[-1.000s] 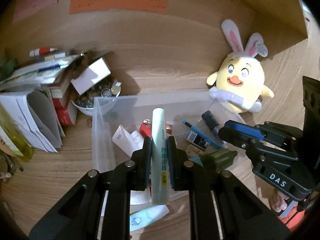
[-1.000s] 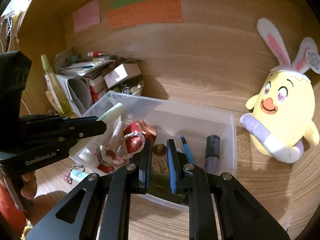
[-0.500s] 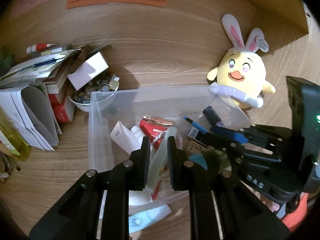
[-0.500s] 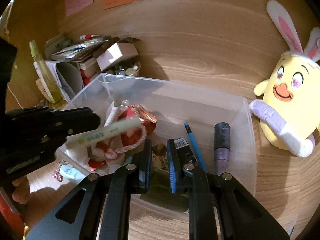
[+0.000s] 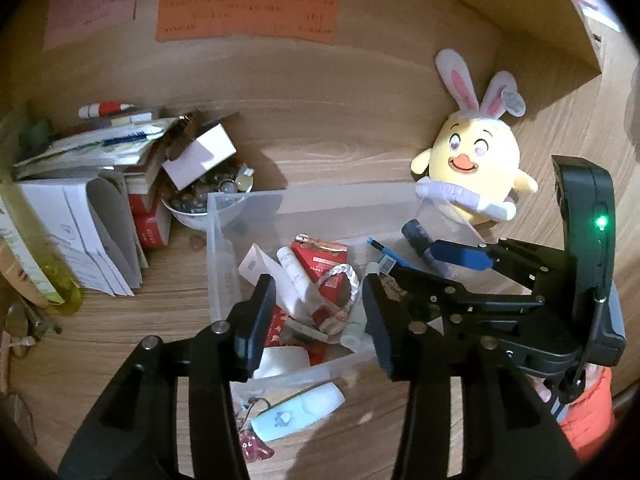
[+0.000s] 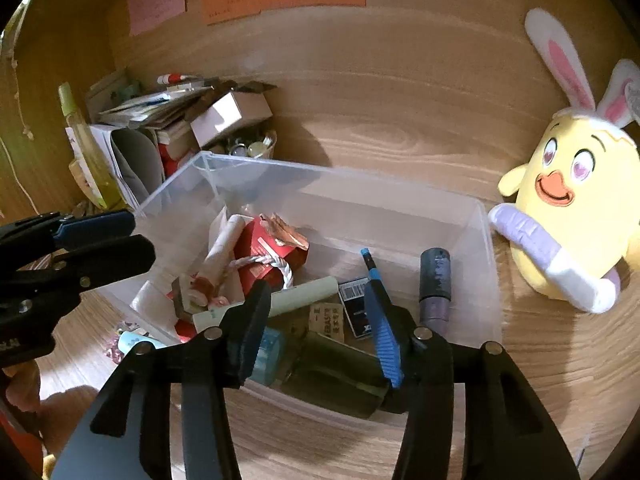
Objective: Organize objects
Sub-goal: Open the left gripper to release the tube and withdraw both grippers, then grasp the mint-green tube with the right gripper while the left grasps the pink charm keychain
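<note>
- While its jaws have just been opening, the left gripper [image 5: 318,316] hangs spread and empty over the clear plastic storage box [image 5: 320,204].
- The pale green tube [image 6: 304,294] lies inside that box.
- The right gripper [image 6: 316,320], jaws likewise just opened, straddles a dark olive bottle [image 6: 336,372] in the box without pinching it.

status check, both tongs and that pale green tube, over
Left tongs and right tongs just opened, nothing held. Pale green tube lying in clear bin. Light blue tube outside the bin on the desk.
</note>
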Available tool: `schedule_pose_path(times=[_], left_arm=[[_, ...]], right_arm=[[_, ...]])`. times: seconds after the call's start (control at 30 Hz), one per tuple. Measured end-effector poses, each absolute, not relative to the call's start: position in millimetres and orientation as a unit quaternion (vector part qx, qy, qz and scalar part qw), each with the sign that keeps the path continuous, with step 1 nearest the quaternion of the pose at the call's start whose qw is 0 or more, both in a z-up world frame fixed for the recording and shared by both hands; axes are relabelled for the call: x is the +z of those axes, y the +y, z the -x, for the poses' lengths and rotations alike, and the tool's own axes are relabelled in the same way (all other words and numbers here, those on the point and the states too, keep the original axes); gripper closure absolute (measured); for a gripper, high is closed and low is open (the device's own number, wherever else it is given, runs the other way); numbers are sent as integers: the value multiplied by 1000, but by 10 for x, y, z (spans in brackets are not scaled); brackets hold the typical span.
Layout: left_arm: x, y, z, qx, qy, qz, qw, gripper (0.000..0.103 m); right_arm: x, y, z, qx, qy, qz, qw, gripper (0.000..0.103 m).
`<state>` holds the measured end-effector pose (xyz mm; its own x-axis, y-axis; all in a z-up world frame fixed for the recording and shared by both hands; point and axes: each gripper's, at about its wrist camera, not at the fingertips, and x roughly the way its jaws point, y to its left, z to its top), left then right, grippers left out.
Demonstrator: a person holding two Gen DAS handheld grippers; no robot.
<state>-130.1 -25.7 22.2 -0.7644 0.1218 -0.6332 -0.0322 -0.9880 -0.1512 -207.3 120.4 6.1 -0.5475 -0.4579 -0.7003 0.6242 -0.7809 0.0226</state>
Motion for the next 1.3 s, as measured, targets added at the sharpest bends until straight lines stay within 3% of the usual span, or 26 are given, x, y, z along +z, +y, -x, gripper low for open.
schedule_pose_path(times=[0.13, 0.27, 0.47, 0.9, 1.03, 1.2, 1.3], left_arm=[[302, -272, 1199, 943, -61, 327, 32, 40], [358, -315, 1077, 947, -58, 316, 20, 28], [370, -434, 874, 948, -51, 314, 5, 20], [-81, -642, 641, 927, -42, 373, -12, 21], [-281, -622, 650, 913, -32, 406, 4, 44], [-429, -612, 621, 905, -31, 424, 24, 46], [-484, -594, 626, 900, -27, 435, 24, 54]], right_arm=[[143, 1236, 2019, -878, 114, -349, 309, 45], [240, 1264, 1913, -879, 115, -335, 318, 42], [353, 1302, 1695, -880, 105, -318, 338, 31], [304, 1132, 1248, -868, 115, -308, 372, 30], [216, 1063, 1163, -861, 122, -318, 379, 30], [58, 943, 1097, -853, 150, -330, 375, 30], [-23, 893, 1104, -847, 151, -343, 377, 30]])
